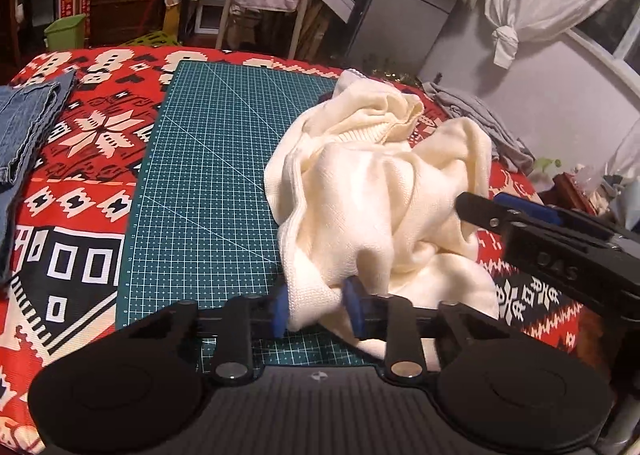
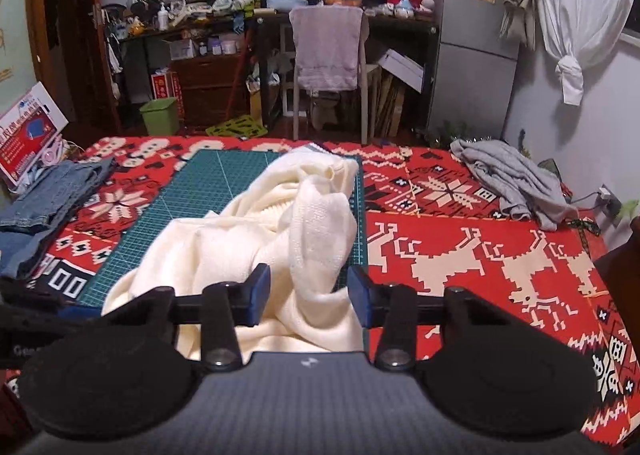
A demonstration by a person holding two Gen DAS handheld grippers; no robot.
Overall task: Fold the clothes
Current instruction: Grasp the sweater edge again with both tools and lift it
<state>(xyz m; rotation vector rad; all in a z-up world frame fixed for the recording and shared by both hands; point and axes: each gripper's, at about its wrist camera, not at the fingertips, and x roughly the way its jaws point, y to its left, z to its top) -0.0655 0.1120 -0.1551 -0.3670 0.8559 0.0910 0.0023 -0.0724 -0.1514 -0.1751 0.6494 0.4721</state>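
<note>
We see a crumpled cream sweater point(image 1: 380, 191) heaped on the green cutting mat point(image 1: 208, 183) atop the red patterned worktop point(image 2: 480, 255). Our left claw point(image 1: 320, 309) is clamped on its near edge. Our right claw point(image 2: 308, 297) stands apart, a fold lying loose between its fingers.

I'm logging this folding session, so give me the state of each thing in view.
Cream sweater: crumpled in a heap on the green mat.
Left gripper: fingers apart, sweater cloth between them.
Right gripper: open, sweater cloth between its fingers.
Jeans: folded, left of the mat.
Grey garment: unfolded, bunched far right.
</note>
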